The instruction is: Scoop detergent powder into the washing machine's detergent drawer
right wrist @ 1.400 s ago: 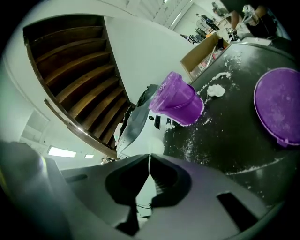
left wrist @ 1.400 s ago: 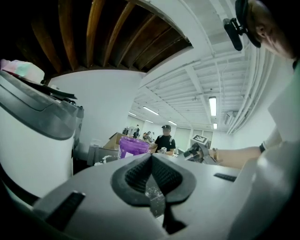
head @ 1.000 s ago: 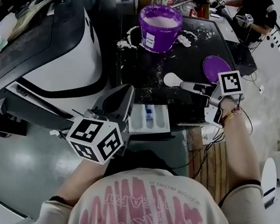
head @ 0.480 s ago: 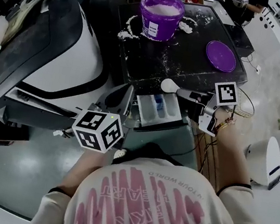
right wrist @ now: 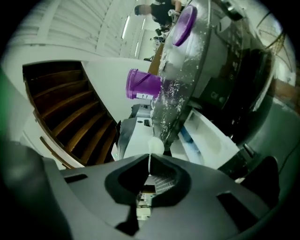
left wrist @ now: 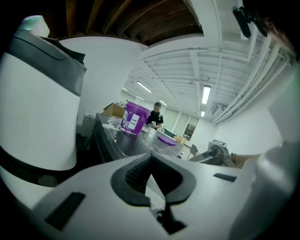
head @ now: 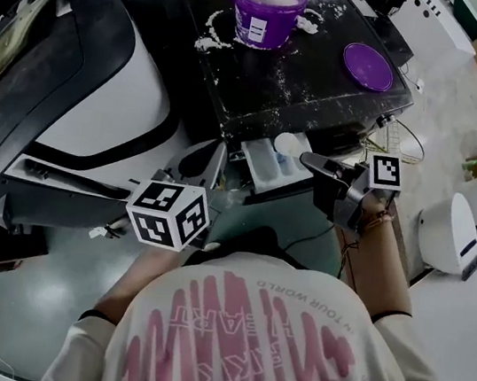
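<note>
The washing machine's white detergent drawer [head: 264,168] stands pulled out below the black table's front edge; it also shows in the right gripper view [right wrist: 208,140]. My right gripper [head: 310,162] is shut on the thin handle of a white scoop [head: 287,143], whose bowl hangs over the drawer's right end. In the right gripper view the scoop [right wrist: 156,146] sticks out past the closed jaws [right wrist: 150,164]. I cannot tell whether powder is in the bowl. My left gripper [head: 215,156] sits just left of the drawer, shut [left wrist: 151,157] and empty. The purple detergent tub [head: 268,3] stands at the table's far side.
The white washing machine [head: 100,100] with its dark lid fills the left. Spilled powder lies on the black table [head: 301,78], and a purple lid [head: 368,66] rests at its right. A white appliance [head: 452,232] stands on the floor at the right. A person works at the far end [left wrist: 156,112].
My right gripper has carried the scoop from over the black table down and left to the drawer. The left gripper has sunk a little beside the drawer.
</note>
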{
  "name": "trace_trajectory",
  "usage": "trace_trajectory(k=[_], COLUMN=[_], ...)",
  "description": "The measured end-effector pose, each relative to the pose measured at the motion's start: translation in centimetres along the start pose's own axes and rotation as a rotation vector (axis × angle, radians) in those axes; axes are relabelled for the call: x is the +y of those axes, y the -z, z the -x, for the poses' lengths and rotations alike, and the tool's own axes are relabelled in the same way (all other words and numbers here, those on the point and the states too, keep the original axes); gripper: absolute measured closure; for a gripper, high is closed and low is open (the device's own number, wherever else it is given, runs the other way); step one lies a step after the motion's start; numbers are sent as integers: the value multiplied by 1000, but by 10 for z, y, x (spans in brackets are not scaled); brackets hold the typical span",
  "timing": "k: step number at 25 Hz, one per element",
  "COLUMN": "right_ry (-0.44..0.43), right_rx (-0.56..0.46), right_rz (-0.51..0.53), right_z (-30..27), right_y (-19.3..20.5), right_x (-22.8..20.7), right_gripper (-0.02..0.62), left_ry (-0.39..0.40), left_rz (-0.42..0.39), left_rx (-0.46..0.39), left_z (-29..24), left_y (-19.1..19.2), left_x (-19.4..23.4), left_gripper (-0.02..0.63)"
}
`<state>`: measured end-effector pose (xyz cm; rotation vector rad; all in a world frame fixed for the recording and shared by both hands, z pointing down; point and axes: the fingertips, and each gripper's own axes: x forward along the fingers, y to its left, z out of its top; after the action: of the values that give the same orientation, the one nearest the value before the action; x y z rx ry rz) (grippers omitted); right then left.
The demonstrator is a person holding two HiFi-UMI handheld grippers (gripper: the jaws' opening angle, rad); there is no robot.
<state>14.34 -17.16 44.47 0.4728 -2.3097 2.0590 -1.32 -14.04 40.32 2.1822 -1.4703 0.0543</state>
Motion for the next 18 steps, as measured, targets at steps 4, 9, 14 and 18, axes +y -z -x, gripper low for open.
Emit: trace_trajectory(k=[4,9,14,18], right_ry=[4,71,171,273], right_rx=[-73,-127,-146,-133], right_rz=[-34,-44,10,79], right_z=[7,15,15,8], right_y=[12,25,34,38], right_x=[-1,-13,-20,-21], right_gripper=[592,592,592,592], left_ry=[40,66,85,85], left_rz=[-4,4,5,12], left_rx=[14,16,21,15], left_z=[4,9,17,24], left_y=[8,14,21,22], left_x=[-3,-5,-7,-3], left_gripper=[604,604,604,604])
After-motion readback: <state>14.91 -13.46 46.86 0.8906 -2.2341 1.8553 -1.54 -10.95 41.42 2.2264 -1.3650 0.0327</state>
